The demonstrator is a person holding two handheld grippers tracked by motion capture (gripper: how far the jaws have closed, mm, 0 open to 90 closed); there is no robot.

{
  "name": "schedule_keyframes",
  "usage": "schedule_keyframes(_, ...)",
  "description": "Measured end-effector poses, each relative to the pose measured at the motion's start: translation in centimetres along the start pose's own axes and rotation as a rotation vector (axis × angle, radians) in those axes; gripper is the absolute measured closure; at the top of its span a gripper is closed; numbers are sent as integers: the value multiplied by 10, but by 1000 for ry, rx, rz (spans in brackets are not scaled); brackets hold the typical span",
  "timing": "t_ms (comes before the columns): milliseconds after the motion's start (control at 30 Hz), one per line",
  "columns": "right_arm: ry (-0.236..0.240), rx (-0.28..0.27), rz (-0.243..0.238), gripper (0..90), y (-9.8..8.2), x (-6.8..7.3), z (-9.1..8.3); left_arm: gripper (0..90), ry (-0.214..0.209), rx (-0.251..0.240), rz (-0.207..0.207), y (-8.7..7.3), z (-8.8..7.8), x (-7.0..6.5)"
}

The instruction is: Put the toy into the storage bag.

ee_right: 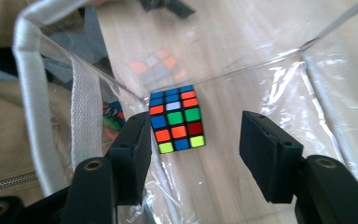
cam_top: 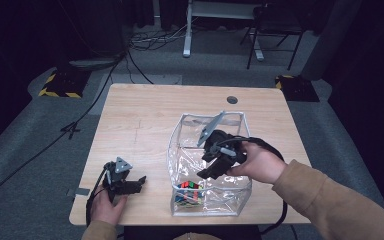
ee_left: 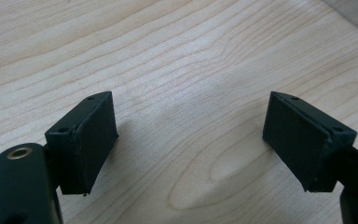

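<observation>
**A:** Your right gripper is inside the clear bag, above the puzzle cube. Are you holding the cube?

**B:** No. In the right gripper view the jaws stand apart with a gap on both sides, and the puzzle cube sits farther down on the bag's floor, in the corner nearest you, touching neither pad. To me the cube looks already placed, and you're on the step of getting your hand out.

**A:** And your other hand?

**B:** Your left gripper rests near the front left of the tabletop, well apart from the bag. Its jaws are wide open with nothing but bare wood between them.

**A:** What does the next move ask of you?

**B:** Lift the right gripper straight up through the bag's open top. The walls are soft film and the white webbing handle hangs just beside your near jaw, so keep away from it or you'll snag it and drag the bag along. If the bag starts to rise with you, bring the left gripper over to steady its rim.
</observation>
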State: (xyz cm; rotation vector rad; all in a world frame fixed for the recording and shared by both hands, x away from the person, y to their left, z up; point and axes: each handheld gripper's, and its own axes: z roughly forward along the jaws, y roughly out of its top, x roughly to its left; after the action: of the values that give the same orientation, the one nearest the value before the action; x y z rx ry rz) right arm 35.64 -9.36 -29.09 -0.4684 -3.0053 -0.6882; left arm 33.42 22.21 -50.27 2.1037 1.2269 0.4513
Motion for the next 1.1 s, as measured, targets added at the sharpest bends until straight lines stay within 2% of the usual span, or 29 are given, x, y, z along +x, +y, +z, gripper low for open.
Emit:
schedule_keyframes(133, -36, -82, 24, 435, -10, -6, -24, 179, -4, -6, 1, -1, 0, 1)
schedule_keyframes(267, -71, -197, 35, 430, -26, -13, -48, 179, 1, -3, 7, -2, -2, 2)
schedule_keyframes(467, -120, -302, 112, 422, -56, -26, -77, 179, 0, -2, 7, -2, -2, 2)
schedule_keyframes(533, -129, -313, 123, 418, -61, -28, -81, 179, -3, -4, 3, -2, -2, 2)
schedule_keyframes(567, -153, -326, 145, 414, -71, -33, -88, 179, -3, 3, 10, -2, -3, 3)
schedule_keyframes(600, -153, -326, 145, 414, -71, -33, -88, 179, -3, 3, 10, -2, -3, 3)
schedule_keyframes(667, -183, -349, 179, 399, -84, -39, -95, 179, -9, -1, 5, -3, -3, 5)
schedule_keyframes(800, -214, -363, 225, 384, -99, -47, -100, 179, -10, 4, 0, -7, -8, 14)
schedule_keyframes(833, -229, -372, 254, 372, -108, -52, -101, 179, -7, -4, 1, -8, -8, 15)
schedule_keyframes(967, -265, -374, 305, 365, -127, -62, -99, 178, -8, -3, 2, -8, -8, 15)
schedule_keyframes(1100, -295, -371, 327, 351, -140, -69, -95, 179, -9, -4, 3, -8, -8, 15)
